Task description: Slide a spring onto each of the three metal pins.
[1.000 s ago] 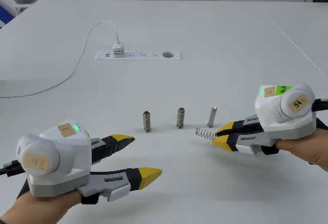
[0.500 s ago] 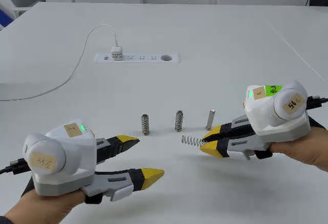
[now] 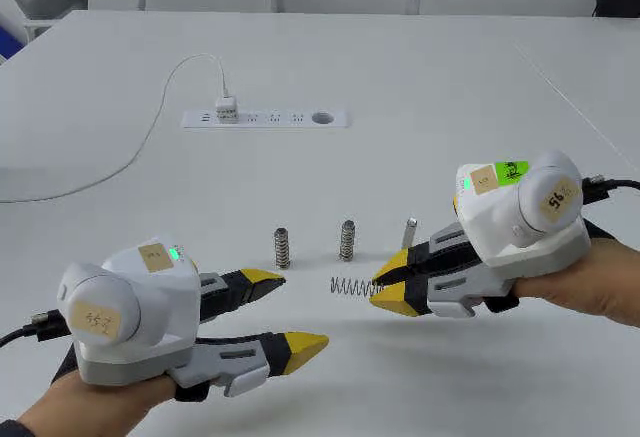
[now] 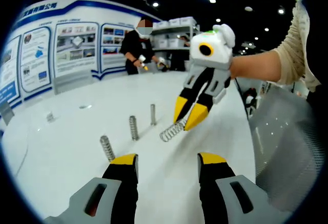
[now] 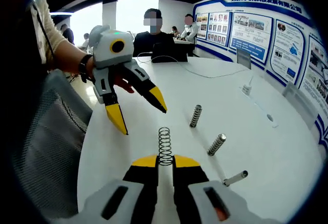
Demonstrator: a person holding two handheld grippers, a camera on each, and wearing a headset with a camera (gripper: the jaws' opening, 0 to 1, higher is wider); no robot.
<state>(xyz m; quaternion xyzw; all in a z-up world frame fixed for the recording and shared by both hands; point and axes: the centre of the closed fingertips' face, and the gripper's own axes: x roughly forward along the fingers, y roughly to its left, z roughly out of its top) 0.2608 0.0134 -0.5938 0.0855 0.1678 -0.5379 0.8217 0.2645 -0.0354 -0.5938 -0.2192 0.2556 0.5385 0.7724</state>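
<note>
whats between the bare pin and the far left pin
The middle pin, already carrying a spring, as the head view shows.

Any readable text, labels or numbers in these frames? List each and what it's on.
"56" or "95", handwritten, orientation unclear: right round sticker, on the back of the right claw.
Two handwritten digits, not legible: left round sticker, on the back of the left claw.
Small top sticker on the right claw: too small to read.
Wall posters: Chinese headings, too blurred to read.
</note>
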